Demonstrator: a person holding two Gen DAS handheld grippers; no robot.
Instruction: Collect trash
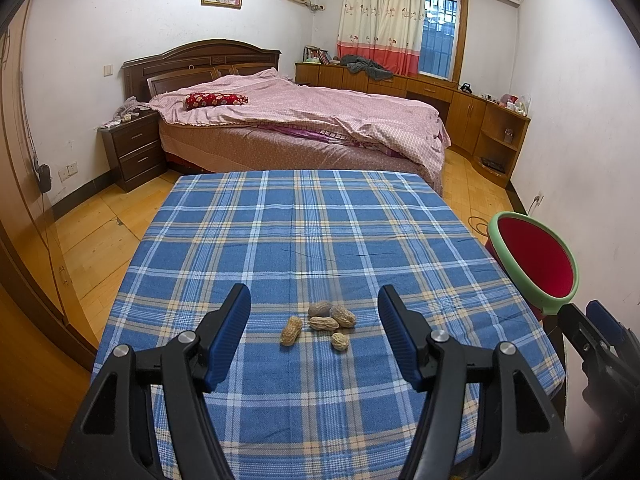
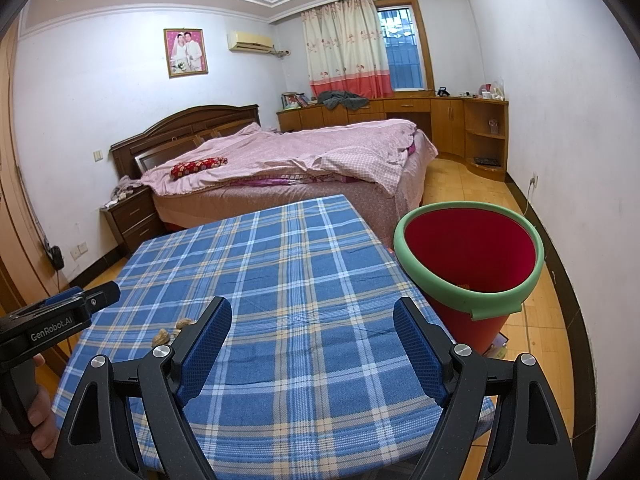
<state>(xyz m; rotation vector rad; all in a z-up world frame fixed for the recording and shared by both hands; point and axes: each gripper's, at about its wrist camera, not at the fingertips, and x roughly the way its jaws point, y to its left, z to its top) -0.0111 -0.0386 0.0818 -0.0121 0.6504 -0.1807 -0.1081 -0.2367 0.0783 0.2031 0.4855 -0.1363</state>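
Several peanut shells and a walnut [image 1: 320, 323] lie in a small heap on the blue plaid tablecloth [image 1: 304, 240]. My left gripper [image 1: 314, 308] is open and empty, hovering just above and in front of the heap, which sits between its fingers. A red trash bin with a green rim [image 2: 468, 258] stands off the table's right edge; it also shows in the left wrist view [image 1: 534, 258]. My right gripper [image 2: 312, 320] is open and empty over the table's near right part. The shells [image 2: 172, 330] show partly behind its left finger.
A bed with a pink cover [image 1: 304, 120] stands beyond the table's far edge. A dark nightstand [image 1: 134, 150] is at the far left, wooden cabinets [image 1: 476, 116] at the far right. Wooden floor surrounds the table.
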